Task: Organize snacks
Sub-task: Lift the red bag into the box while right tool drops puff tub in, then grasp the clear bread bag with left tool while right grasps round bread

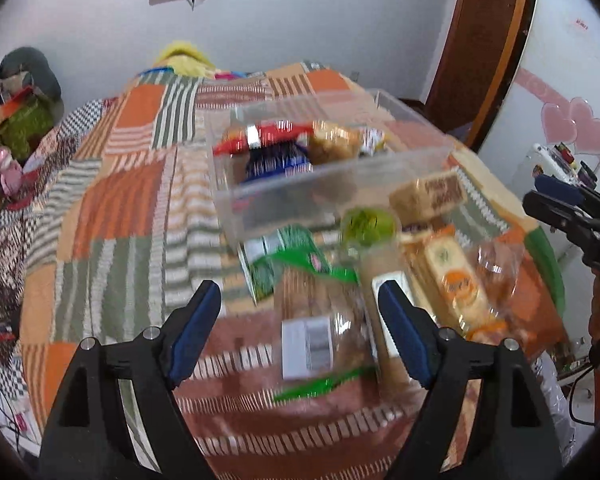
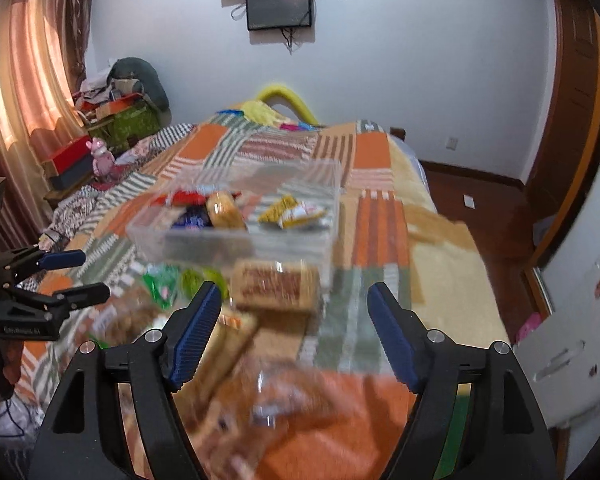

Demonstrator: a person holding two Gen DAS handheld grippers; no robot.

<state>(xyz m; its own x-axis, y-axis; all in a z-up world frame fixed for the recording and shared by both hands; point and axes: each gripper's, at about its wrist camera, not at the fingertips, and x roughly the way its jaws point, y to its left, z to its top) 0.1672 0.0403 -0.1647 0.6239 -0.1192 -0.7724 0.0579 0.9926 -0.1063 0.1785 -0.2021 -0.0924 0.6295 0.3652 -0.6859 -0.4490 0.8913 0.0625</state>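
Observation:
A clear plastic bin [image 1: 340, 184] stands on the patchwork bedspread and holds several snack packs; it also shows in the right wrist view [image 2: 236, 240]. Loose snacks lie in front of it: a green-trimmed clear bag of brown biscuits [image 1: 320, 320], a green-lidded jar [image 1: 366, 224], a brown cake pack [image 1: 428, 196] and an orange-labelled pack [image 1: 456, 284]. My left gripper [image 1: 300, 308] is open and empty above the biscuit bag. My right gripper [image 2: 296, 308] is open and empty above the brown cake pack [image 2: 276, 284] and a clear pack [image 2: 284, 400].
The bed [image 2: 376, 216] fills both views, with a yellow pillow [image 2: 284, 100] at its far end. Clutter and boxes [image 2: 112, 116] stand at the left by the curtain. A wooden floor [image 2: 472, 200] and a door [image 2: 572, 80] lie to the right.

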